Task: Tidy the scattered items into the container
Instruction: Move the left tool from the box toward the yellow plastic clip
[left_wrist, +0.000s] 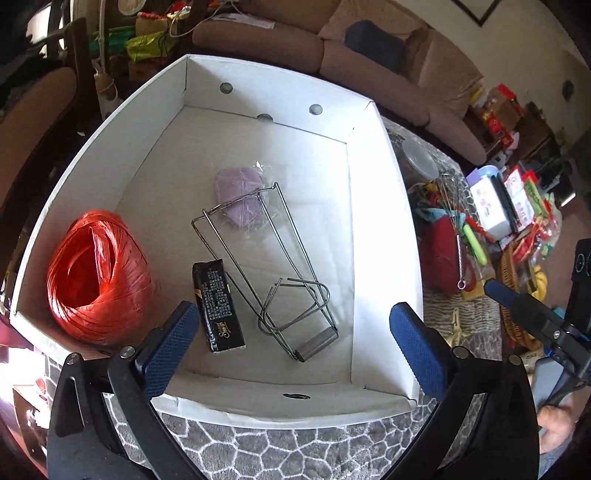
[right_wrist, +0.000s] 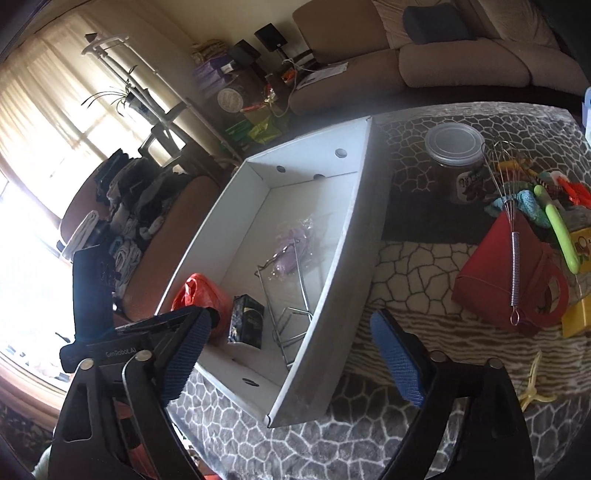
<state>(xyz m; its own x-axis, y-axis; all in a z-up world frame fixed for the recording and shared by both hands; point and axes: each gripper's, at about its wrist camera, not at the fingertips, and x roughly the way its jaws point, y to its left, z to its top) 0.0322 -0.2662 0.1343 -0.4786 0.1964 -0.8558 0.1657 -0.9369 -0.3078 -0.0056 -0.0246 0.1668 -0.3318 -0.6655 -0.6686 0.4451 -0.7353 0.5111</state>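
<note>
Underneath, patterned tablecloth (right_wrist: 424, 269) — beige sofa (right_wrist: 461, 62) behind

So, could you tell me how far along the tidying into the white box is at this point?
Partly done. The white box already holds a red twine ball, a black packet, a wire rack and a wrapped purple item. Nothing is in hand: the left gripper and right gripper are both open and empty. Still on the tablecloth: whisk, red jug, lidded jar and yellow clip.
</note>
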